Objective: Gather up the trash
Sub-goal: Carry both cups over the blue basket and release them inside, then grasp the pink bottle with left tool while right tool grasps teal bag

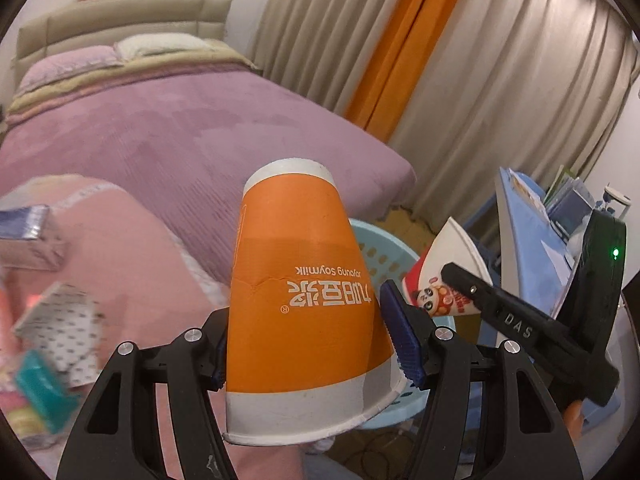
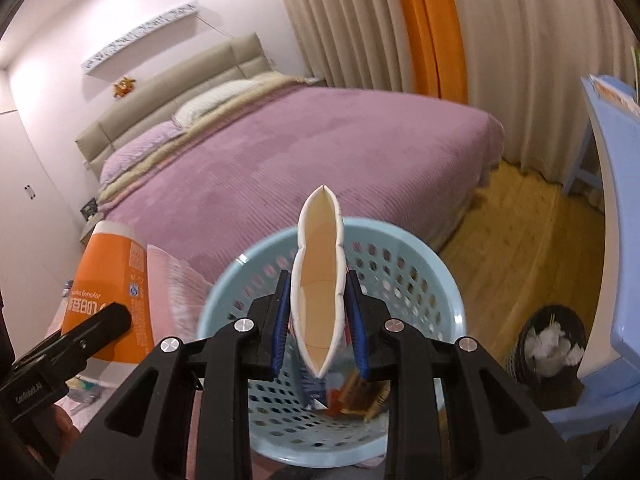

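The left tool (image 1: 312,344) gripped an upturned orange paper cup (image 1: 304,300) at centre frame, while the right tool (image 2: 320,320) pinched a flattened white cup (image 2: 320,280) above the pale blue basket (image 2: 440,280). Behind them stretched the purple bed (image 2: 300,160) and curtains (image 2: 352,20).

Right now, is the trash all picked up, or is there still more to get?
Not yet. Some wrappers already lie in the blue basket. In hand: the left gripper holds an orange cup, and the right gripper squeezes a flattened cup over the basket. Both still need dropping in. Blurry packets remain on the pink cover.
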`<state>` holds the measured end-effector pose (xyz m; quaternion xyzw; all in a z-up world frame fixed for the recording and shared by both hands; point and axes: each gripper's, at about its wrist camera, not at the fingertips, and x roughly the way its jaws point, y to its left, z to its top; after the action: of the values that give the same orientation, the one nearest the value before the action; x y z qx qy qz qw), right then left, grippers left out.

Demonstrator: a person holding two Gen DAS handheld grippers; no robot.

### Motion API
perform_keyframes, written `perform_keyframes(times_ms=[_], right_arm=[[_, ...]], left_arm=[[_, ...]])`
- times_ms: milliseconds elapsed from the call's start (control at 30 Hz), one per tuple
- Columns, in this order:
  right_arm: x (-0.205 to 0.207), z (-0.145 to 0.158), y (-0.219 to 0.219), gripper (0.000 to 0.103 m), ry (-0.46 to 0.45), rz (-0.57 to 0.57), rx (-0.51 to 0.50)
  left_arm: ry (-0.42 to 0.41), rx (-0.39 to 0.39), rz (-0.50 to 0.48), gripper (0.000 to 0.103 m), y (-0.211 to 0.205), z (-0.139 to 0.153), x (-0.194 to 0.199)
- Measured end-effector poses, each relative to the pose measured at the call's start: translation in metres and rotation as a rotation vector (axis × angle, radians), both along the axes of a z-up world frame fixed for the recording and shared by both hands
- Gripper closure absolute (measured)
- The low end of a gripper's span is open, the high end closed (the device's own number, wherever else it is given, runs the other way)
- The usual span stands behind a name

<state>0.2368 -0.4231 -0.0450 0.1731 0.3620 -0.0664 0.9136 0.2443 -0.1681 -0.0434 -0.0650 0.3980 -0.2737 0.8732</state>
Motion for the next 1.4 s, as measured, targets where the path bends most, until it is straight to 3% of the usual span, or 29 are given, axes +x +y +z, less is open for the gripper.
perform_keyframes(times_ms=[333, 433, 500, 533, 600, 633, 1067, 1267, 1400], right_arm=[[0.01, -0.036, 0.0, 0.077, 0.104, -0.021, 0.014], [0.012, -0.04, -0.001, 0.077, 0.128, -0.016, 0.032], [0.011, -0.043, -0.003, 0.076, 0.134, -0.014, 0.042], [0.01, -0.042, -0.001, 0.074, 0.136, -0.015, 0.041], [0.007, -0.041, -0.001, 0.055, 0.128, -0.03, 0.043], [0.005, -0.039, -0.001, 0.051, 0.114, -0.041, 0.045], [-0.012, 0.001, 0.037, 0.05, 0.021, 0.055, 0.008], [-0.017, 0.021, 0.071, 0.05, -0.028, 0.128, -0.006], [-0.02, 0.03, 0.11, 0.05, -0.067, 0.217, -0.015]], left_arm=[[0.059, 0.03, -0.006, 0.041, -0.01, -0.029, 0.001], [0.055, 0.03, 0.0, 0.032, -0.012, -0.028, -0.001], [0.041, 0.035, 0.0, 0.031, -0.013, -0.024, -0.005], [0.04, 0.03, -0.006, 0.031, -0.011, -0.022, -0.007], [0.033, 0.02, -0.011, 0.031, -0.007, -0.019, -0.011], [0.025, 0.017, -0.011, 0.031, -0.004, -0.016, -0.014], [-0.039, -0.032, 0.007, 0.031, 0.026, 0.015, -0.041], [-0.068, -0.038, 0.1, 0.031, 0.077, 0.027, -0.055], [-0.093, -0.05, 0.243, 0.031, 0.125, 0.033, -0.061]])
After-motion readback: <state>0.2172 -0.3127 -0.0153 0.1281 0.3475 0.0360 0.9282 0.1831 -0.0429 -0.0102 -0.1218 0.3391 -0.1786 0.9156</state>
